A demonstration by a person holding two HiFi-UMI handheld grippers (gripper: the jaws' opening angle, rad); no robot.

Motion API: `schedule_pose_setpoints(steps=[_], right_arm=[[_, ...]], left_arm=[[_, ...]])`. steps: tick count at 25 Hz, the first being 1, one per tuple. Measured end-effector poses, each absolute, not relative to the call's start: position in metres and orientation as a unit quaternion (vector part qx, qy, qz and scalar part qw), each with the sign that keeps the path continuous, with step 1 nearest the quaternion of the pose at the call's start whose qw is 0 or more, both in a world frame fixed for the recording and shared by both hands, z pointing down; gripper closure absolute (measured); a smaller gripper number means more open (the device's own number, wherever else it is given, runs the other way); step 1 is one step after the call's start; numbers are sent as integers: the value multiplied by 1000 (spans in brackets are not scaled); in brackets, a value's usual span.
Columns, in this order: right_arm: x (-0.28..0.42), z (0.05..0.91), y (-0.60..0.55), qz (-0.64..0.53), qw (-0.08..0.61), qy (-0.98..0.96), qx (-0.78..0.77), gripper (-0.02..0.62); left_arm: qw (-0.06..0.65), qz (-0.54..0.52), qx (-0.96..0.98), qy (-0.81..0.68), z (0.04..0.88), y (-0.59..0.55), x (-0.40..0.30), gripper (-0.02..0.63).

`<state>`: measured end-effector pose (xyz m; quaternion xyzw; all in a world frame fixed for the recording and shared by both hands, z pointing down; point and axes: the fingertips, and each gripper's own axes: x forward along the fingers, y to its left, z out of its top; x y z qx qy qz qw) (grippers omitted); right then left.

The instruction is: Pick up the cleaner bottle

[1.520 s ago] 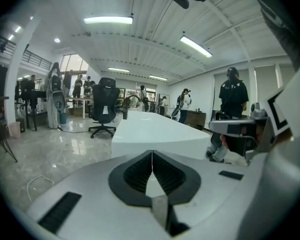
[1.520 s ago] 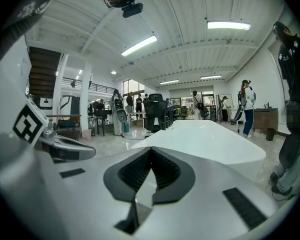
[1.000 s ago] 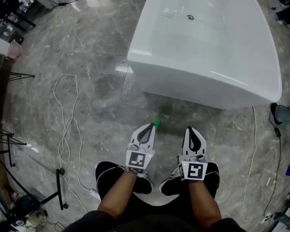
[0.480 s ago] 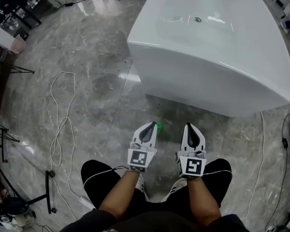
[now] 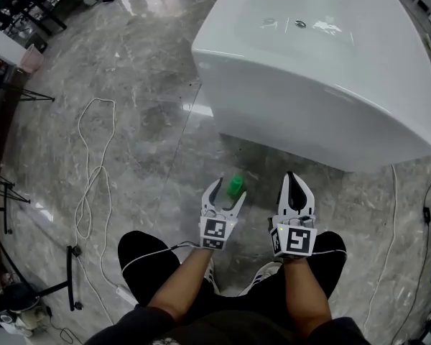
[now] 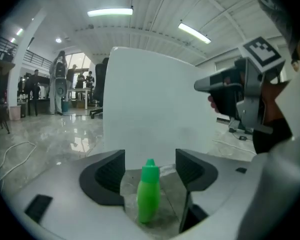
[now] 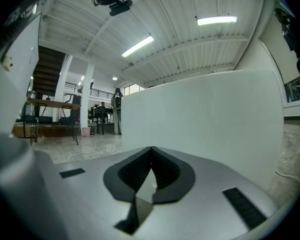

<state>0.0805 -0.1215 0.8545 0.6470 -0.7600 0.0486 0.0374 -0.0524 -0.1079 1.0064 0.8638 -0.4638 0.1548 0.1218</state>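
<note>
- Left gripper (image 5: 228,190) jaws opening, cleaner bottle (image 6: 148,191) between them untouched, just before bathtub (image 5: 323,85): lined up for grab.
- Right gripper (image 5: 292,182) clenched, empty, idle.

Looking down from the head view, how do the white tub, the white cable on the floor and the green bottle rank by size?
1. white tub: by far the largest.
2. white cable: thin, but its loops spread wide.
3. green bottle: clearly the smallest.
</note>
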Motion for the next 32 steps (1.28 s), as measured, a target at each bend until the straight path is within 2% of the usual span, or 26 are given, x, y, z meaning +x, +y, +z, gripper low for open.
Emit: schedule_pose_setpoints(steps=[5, 9, 22, 28, 32], right_arm=[[89, 857, -126, 43, 34, -760, 648, 578], [92, 855, -124, 42, 30, -756, 652, 578], [104, 846, -105, 32, 18, -754, 656, 578], [104, 842, -104, 35, 12, -754, 656, 578], [106, 847, -104, 39, 15, -753, 657, 577]], left_arm=[[143, 199, 845, -475, 1069, -109, -46, 262], [148, 224, 833, -483, 1107, -112, -47, 256], [118, 194, 836, -499, 1158, -141, -33, 253], [112, 202, 838, -495, 1162, -146, -36, 259], [100, 211, 845, -481, 1165, -150, -33, 312]])
